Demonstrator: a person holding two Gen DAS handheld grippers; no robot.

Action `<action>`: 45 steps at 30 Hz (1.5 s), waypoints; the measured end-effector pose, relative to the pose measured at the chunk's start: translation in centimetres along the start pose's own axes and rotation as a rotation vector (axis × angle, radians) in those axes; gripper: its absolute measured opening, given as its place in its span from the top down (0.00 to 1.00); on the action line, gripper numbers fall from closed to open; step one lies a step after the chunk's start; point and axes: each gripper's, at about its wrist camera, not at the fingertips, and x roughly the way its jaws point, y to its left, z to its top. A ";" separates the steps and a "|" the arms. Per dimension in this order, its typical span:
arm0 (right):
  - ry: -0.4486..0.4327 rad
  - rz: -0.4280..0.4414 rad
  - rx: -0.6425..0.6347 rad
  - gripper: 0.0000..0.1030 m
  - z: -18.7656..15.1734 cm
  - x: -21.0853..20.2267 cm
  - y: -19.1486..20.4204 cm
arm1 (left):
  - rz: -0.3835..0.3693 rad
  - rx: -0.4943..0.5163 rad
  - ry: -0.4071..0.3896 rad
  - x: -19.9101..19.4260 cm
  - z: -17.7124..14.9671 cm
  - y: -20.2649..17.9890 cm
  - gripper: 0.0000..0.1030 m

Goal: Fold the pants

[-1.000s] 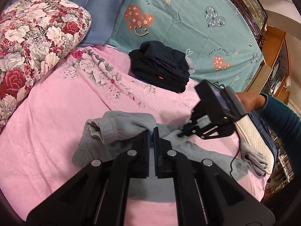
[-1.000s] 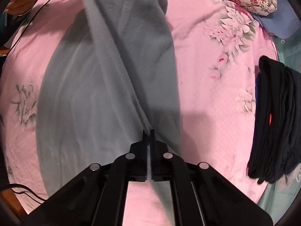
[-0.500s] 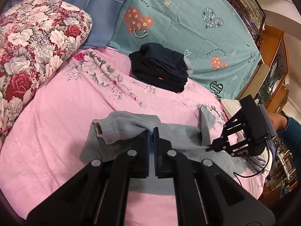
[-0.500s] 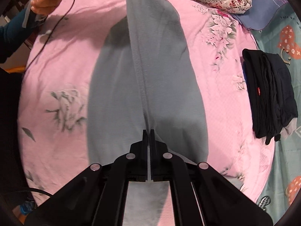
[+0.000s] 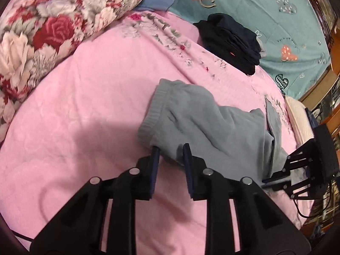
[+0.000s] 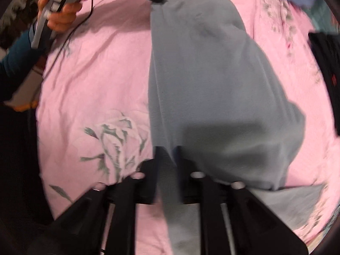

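Both grippers have let go: the left gripper and right gripper now stand open at the grey pants. One lengthwise fold lies done mid-bed on the pink bedspread; I judge crosswise folds remain.

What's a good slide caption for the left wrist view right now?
Open left gripper at the waistband end of grey pants on a pink bedspread, right gripper at the far end.

A pink floral bedspread covered the bed. A rose-patterned pillow lay at its far left, a stack of dark folded clothes near a teal, heart-printed sheet, and perhaps wooden furniture stood beyond.
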 end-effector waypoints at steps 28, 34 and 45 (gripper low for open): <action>-0.176 -0.404 1.116 0.44 -10.9 -5.9 -29.0 | -0.014 0.169 -0.129 -0.1 3.4 -8.2 0.35; -0.129 -0.432 1.233 0.44 -11.2 -3.8 -32.1 | -0.064 0.154 -0.064 3.6 3.9 -9.3 0.35; -0.354 -0.350 1.257 0.97 -15.8 -5.4 -30.8 | -0.092 0.103 -0.039 4.6 3.7 -7.9 0.32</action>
